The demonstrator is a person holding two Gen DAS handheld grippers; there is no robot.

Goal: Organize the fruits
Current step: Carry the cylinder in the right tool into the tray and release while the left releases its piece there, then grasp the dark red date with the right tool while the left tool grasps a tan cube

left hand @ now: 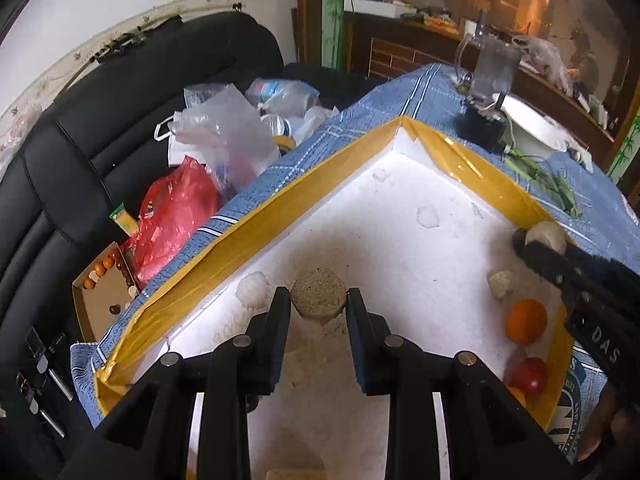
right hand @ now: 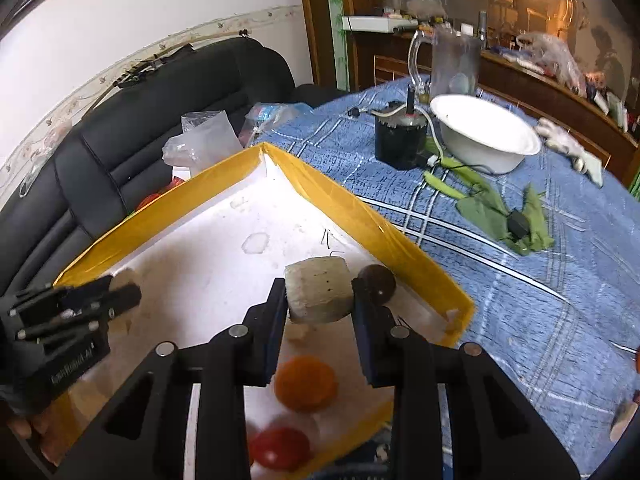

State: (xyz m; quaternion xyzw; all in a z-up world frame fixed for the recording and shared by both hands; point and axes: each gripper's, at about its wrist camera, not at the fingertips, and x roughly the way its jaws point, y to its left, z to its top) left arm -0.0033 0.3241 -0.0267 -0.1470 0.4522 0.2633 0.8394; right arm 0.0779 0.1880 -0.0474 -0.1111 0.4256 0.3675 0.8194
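Grippers both over the white foam tray (left hand: 400, 216) with its yellow-taped rim, and each one has a piece in its jaws. The left gripper (left hand: 319, 300) is narrowed down on a tan, grainy round chunk (left hand: 319, 295), both pads touching its sides, the chunk held above the tray floor. At ten o'clock of it, just beside the left pad, sits a white fuzzy lump (left hand: 252, 290) against the tray wall.

Over to the right gripper (right hand: 319, 298): jaws closed in on a pale cylinder-shaped piece (right hand: 319, 294), pinched at both flat sides and lifted clear of the tray. A dark brown round fruit (right hand: 378, 282) sits right at the right-hand finger, at three o'clock of the piece, close against the yellow wall; I cannot tell whether the finger touches it.

Below the right gripper, at six o'clock, an orange (right hand: 306, 382) lies on the tray floor, and further down a red tomato (right hand: 280, 446), near the orange. In the left wrist view a small pale chunk (left hand: 500, 282) lies at twelve o'clock of the orange.

Around the tray, the blue checked tablecloth (right hand: 500, 280) carries a white bowl (right hand: 486, 136), a black cylindrical device (right hand: 400, 142) with a cord, a clear glass jug (right hand: 452, 64) and some green leaves (right hand: 496, 208). Off at nine o'clock, a black sofa (left hand: 100, 140) is piled with plastic bags (left hand: 224, 132) and a red bag (left hand: 176, 208).
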